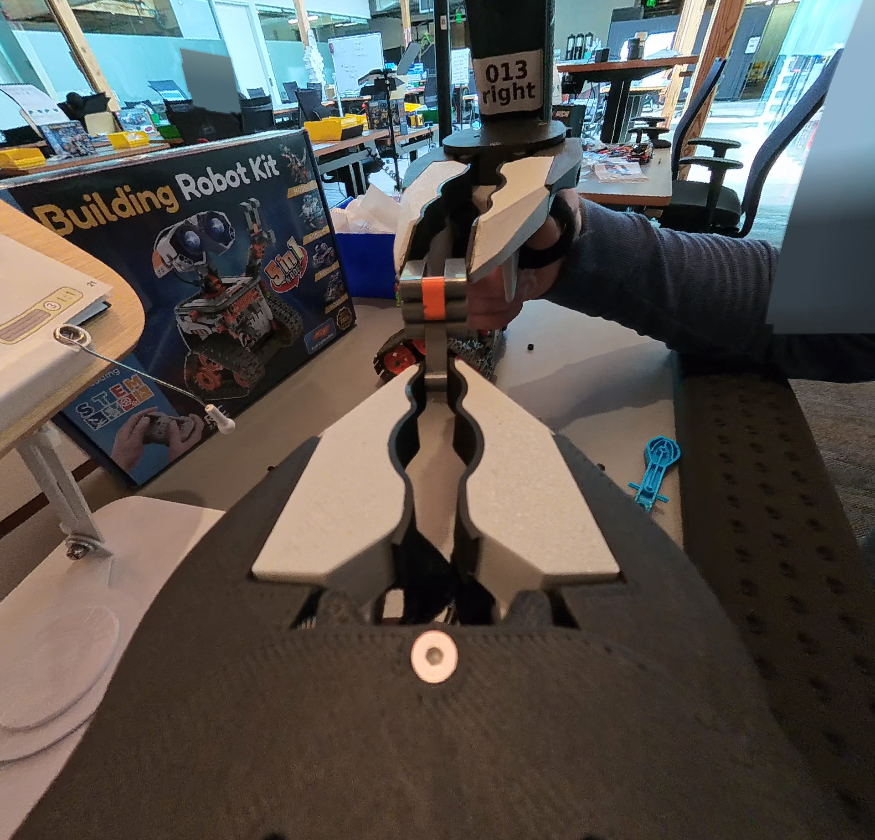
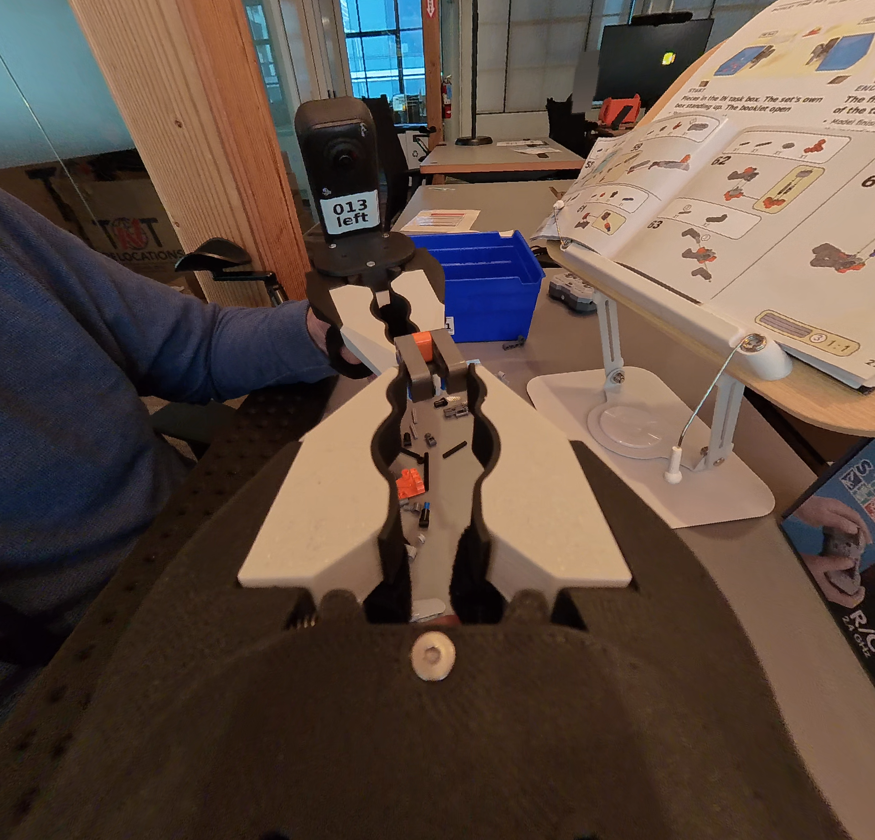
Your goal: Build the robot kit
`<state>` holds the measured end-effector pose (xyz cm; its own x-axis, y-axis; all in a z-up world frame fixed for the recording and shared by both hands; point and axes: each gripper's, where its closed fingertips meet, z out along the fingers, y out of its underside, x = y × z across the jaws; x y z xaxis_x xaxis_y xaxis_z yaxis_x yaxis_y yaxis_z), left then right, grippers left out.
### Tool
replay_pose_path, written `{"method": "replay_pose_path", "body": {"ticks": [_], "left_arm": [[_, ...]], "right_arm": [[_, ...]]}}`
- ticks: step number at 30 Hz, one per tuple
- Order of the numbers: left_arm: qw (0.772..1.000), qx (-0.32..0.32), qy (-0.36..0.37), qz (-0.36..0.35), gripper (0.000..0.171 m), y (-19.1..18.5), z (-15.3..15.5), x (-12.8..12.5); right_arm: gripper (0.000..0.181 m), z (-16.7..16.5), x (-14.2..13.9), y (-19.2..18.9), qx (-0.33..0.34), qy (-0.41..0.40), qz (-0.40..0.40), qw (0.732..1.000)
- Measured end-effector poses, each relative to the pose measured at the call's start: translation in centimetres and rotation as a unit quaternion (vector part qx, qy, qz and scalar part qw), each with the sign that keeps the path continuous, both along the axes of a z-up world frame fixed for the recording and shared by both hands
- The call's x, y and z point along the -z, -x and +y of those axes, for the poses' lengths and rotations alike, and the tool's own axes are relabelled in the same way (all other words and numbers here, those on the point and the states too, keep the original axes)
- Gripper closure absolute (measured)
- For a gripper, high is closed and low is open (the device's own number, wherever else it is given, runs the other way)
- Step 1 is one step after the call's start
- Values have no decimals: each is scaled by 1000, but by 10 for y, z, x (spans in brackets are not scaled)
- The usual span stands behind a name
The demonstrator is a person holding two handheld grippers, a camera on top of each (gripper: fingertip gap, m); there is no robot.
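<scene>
A small grey brick assembly (image 1: 414, 318) with an orange piece (image 1: 433, 296) is held in the air between both grippers. My left gripper (image 1: 436, 372) is shut on its thin lower stem. My right gripper (image 1: 442, 268) comes down from above, shut on the wider upper part. In the right wrist view my right gripper (image 2: 433, 372) clasps the grey assembly (image 2: 419, 377) at its fingertips. The left gripper (image 2: 393, 339) meets it from the far side, held by a hand in a blue sleeve. A tracked model with red wheels (image 1: 402, 358) stands on the table just behind.
Loose small parts, one an orange brick (image 2: 409, 483), lie on the grey table (image 2: 544, 353) under my right gripper. A blue bin (image 2: 487, 287) stands behind. An open instruction booklet (image 2: 710, 202) rests on a white stand (image 2: 663, 462). The kit box (image 1: 189, 268) stands at left. A blue tool (image 1: 656, 472) lies at right. Both grippers' tips are close together, under 4 cm apart.
</scene>
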<state>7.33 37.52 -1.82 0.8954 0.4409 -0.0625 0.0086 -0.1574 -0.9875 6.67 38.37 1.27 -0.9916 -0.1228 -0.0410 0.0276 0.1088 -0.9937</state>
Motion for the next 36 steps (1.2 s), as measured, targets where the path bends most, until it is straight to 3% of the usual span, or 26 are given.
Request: {"method": "replay_pose_path", "body": {"ticks": [7, 11, 14, 16, 18, 23, 27, 33, 36], "left_arm": [[999, -19, 42, 28, 166, 2, 0, 5], [1000, -18, 9, 12, 165, 3, 0, 0], [998, 18, -39, -36, 162, -1, 4, -1], [998, 31, -54, -22, 165, -4, 6, -4], [999, 5, -37, 6, 166, 2, 4, -4], [994, -28, 83, 70, 166, 0, 5, 8], [977, -59, 182, 98, 166, 6, 6, 30], [965, -74, 229, 101, 166, 11, 5, 45], [946, -94, 283, 129, 167, 14, 4, 53]], "right_arm": [[160, 3, 9, -1, 11, -55, 52, 997], [160, 3, 3, -1, 18, -42, 63, 997], [160, 4, -1, -3, 8, -24, 54, 998], [160, 5, -2, -4, 4, -22, 56, 998], [160, 6, -1, -1, 16, -32, 67, 997], [160, 9, 9, -6, 22, -97, 123, 987], [160, 12, 28, -4, 53, -192, 206, 958], [160, 12, 44, -3, 92, -276, 302, 908], [160, 14, 54, 0, 109, -326, 351, 871]]}}
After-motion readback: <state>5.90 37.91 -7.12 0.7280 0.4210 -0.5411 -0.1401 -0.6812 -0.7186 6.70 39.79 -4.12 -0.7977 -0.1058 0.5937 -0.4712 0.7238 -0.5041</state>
